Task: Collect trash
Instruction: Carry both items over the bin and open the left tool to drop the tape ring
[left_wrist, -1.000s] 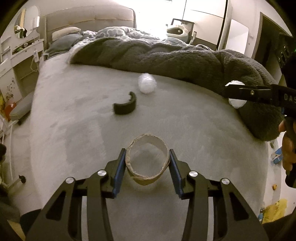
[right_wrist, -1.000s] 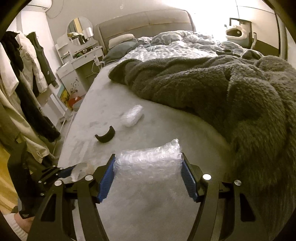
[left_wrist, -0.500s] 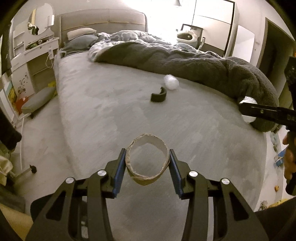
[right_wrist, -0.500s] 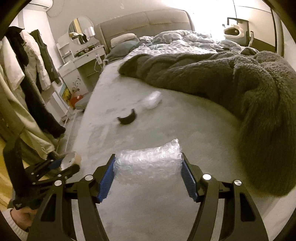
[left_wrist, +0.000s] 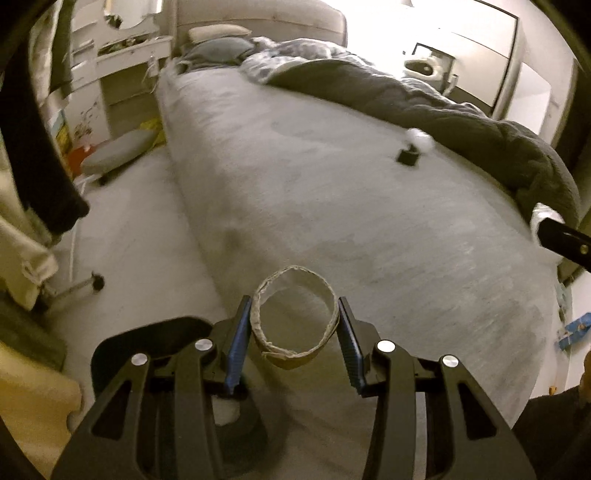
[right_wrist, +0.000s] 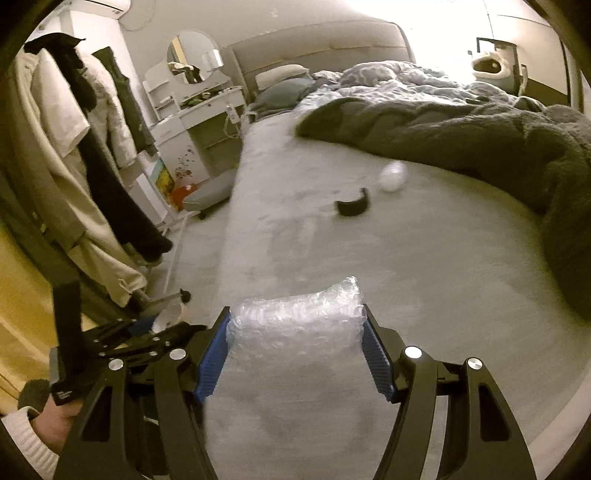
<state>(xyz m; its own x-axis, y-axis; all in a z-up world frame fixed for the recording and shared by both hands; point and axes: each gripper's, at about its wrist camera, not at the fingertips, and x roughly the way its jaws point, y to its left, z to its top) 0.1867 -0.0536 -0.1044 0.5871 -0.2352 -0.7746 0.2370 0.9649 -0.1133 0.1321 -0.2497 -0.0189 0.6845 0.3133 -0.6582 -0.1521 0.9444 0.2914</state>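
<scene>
My left gripper (left_wrist: 294, 325) is shut on a brown cardboard ring (left_wrist: 293, 319) and holds it over the bed's near left edge. My right gripper (right_wrist: 295, 332) is shut on a wad of clear bubble wrap (right_wrist: 295, 325) above the bed. On the grey bed (right_wrist: 406, 258) lie a black curved piece (right_wrist: 352, 206) and a white crumpled wad (right_wrist: 393, 176) beside it; both also show in the left wrist view, the black piece (left_wrist: 407, 158) and the wad (left_wrist: 419, 139). The left gripper shows at the lower left of the right wrist view (right_wrist: 166, 328).
A dark fuzzy blanket (right_wrist: 480, 147) covers the bed's right and far side. A dark bin-like container (left_wrist: 155, 343) sits on the floor under my left gripper. Clothes (right_wrist: 92, 147) hang at left. A white vanity (right_wrist: 195, 122) and a grey stool (right_wrist: 212, 192) stand beside the bed.
Both grippers have pulled back from the bed and swung left with their loads. The black piece and white wad now look farther away. The floor and dark container have come into view.
</scene>
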